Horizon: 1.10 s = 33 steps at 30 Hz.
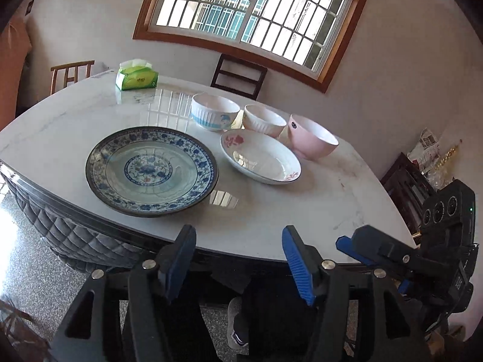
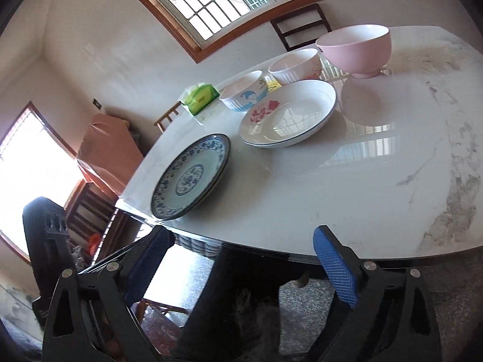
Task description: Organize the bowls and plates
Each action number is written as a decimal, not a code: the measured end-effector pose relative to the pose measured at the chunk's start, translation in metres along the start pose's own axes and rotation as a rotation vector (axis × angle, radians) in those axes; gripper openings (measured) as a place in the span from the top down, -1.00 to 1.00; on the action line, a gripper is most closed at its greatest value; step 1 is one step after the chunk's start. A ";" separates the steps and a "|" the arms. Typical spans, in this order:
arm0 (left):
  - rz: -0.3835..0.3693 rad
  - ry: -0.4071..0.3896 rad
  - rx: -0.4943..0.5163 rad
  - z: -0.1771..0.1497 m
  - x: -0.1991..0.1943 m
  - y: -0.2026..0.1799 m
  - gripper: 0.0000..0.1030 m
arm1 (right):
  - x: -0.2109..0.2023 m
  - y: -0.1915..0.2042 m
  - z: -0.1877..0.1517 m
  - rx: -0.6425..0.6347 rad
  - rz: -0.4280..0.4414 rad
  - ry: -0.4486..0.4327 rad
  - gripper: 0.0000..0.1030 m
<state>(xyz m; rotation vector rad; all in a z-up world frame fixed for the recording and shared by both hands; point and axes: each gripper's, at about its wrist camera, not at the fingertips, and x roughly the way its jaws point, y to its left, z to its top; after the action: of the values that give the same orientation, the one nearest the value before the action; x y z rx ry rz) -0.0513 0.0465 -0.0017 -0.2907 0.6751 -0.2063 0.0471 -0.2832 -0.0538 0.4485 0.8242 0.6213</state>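
Both claws hang off the near edge of the white marble-patterned table [image 1: 302, 211], short of all the crockery. Left claw [image 1: 238, 259]: blue-padded jaws spread wide, nothing between them. Right claw [image 2: 244, 259]: jaws spread fully, also empty.

Crockery, relative to the left claw:
- Large round blue-and-white patterned porcelain plate [image 1: 151, 171] just ahead and slightly left, near the table edge. In the right wrist view it appears to sit on a 2nd plate of the same kind; not certain.
- Shallow white dish with red flower print and dark rim [image 1: 260, 157] ahead and right; it likewise looks like 2 stacked.
- 3 bowls farther ahead, behind the dish, close together in a row: white bowl with blue cartoon print [image 1: 215, 115], white ribbed bowl [image 1: 264, 119], plain pink bowl [image 1: 312, 140]. All upright, none nested.

Green tissue pack [image 1: 137, 76] at the far left, well apart.

Judgement: plates probably grouped already. Bowls unstacked; nesting them looks like the remaining work.
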 end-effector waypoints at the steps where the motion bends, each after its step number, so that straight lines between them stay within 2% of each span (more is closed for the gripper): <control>1: -0.011 -0.022 0.007 0.000 -0.006 -0.003 -0.51 | -0.005 0.002 0.000 -0.005 0.065 -0.019 -1.00; 3: -0.063 -0.045 0.003 0.000 -0.014 -0.005 -0.57 | -0.005 0.008 -0.001 -0.020 0.132 -0.003 -1.00; 5: -0.086 -0.036 -0.005 0.001 -0.015 -0.006 -0.61 | 0.001 0.014 -0.008 -0.035 0.153 0.070 -1.00; 7: -0.049 0.003 0.017 0.005 -0.007 -0.011 -0.61 | 0.004 0.017 -0.010 -0.046 0.190 0.123 -1.00; 10: 0.046 0.064 0.113 0.018 0.015 -0.026 -0.61 | -0.007 0.020 -0.005 -0.088 0.073 0.087 -1.00; 12: 0.025 0.075 0.121 0.036 0.029 -0.029 -0.61 | -0.005 0.018 0.005 -0.121 0.012 0.081 -1.00; 14: -0.037 0.082 0.070 0.063 0.042 -0.023 -0.61 | -0.005 0.004 0.018 -0.080 0.001 0.070 -1.00; 16: -0.074 0.088 0.068 0.093 0.062 -0.021 -0.61 | 0.003 -0.012 0.036 -0.042 -0.009 0.105 -1.00; 20: -0.038 0.131 0.109 0.139 0.110 -0.021 -0.61 | 0.012 -0.030 0.076 -0.078 -0.085 0.097 -1.00; 22: -0.020 0.157 0.105 0.156 0.135 -0.017 -0.61 | 0.017 -0.045 0.095 -0.043 -0.047 0.084 -1.00; 23: 0.000 0.175 0.099 0.162 0.147 -0.014 -0.61 | 0.022 -0.051 0.104 -0.034 -0.042 0.086 -0.96; 25: 0.015 0.202 0.080 0.173 0.170 -0.007 -0.61 | 0.032 -0.063 0.120 -0.017 -0.076 0.073 -0.69; 27: 0.008 0.247 0.057 0.179 0.192 0.000 -0.61 | 0.045 -0.076 0.133 0.009 -0.072 0.085 -0.41; 29: -0.007 0.284 0.034 0.183 0.212 0.006 -0.61 | 0.058 -0.089 0.143 0.049 -0.062 0.104 -0.39; 31: 0.026 0.331 0.017 0.184 0.231 0.012 -0.61 | 0.068 -0.097 0.150 0.062 -0.082 0.107 -0.39; 33: 0.007 0.360 -0.025 0.184 0.244 0.019 -0.61 | 0.075 -0.101 0.154 0.062 -0.088 0.113 -0.39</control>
<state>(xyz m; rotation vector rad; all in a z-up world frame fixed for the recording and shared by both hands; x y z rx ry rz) 0.2550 0.0326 -0.0136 -0.2776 1.0354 -0.2466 0.2404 -0.3274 -0.0608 0.4340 0.9680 0.5438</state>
